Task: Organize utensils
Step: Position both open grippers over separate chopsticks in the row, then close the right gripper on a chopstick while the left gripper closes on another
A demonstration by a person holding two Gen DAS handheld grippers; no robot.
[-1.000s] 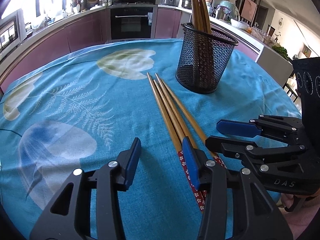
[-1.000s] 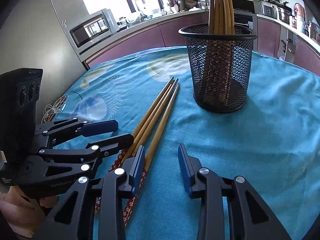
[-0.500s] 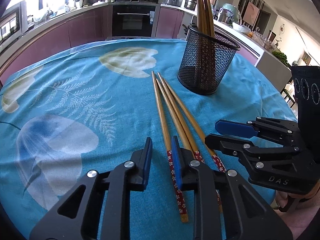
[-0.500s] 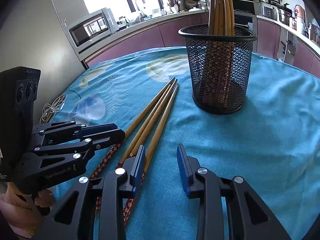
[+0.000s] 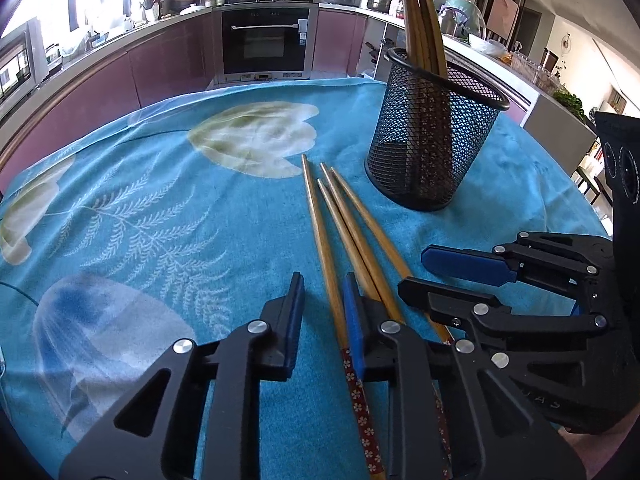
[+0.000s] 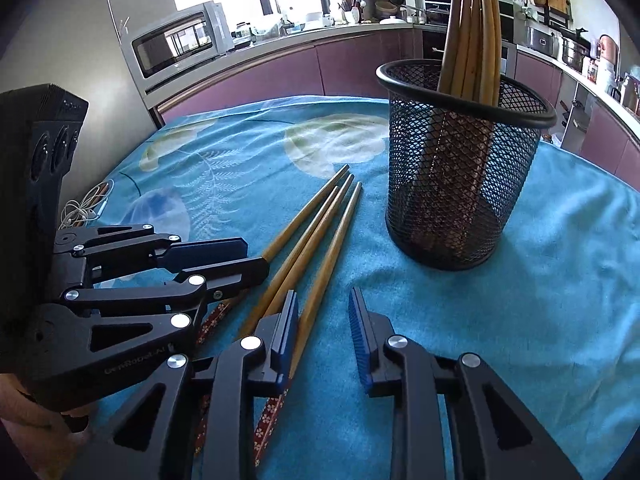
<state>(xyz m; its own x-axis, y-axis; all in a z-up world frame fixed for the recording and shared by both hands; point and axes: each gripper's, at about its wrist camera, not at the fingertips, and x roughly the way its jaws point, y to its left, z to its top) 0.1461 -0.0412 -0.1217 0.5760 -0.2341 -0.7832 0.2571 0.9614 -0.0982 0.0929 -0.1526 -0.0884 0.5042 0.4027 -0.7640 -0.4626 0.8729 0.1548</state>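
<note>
While four loose tan wooden chopsticks with red flowered handles [image 5: 348, 248] lie side by side on the blue leaf-printed cloth of the desk [image 5: 160, 208], just in front of the black wire-mesh holder [image 5: 434, 140], both tongs hover low over their handle ends. The holder stands upright and already carries several like chopsticks [image 6: 474, 36].

The left tongs [image 5: 322, 312] have just been closing; the jaws stand narrowly apart with the chopstick farthest from the holder between them, not visibly pinched. The right tongs [image 6: 324, 320] have also been narrowing, yet a wider gap remains; one pad sits over the bundle, and the chopstick nearest the holder lies just inside that pad, ungripped.

The risks seem plain. Because the sticks touch one another, a closing jaw could catch two or nudge neighbours askew. A round, smooth stick pinched near its end may swivel or slip. Working so close together, the two tongs could also collide.
</note>
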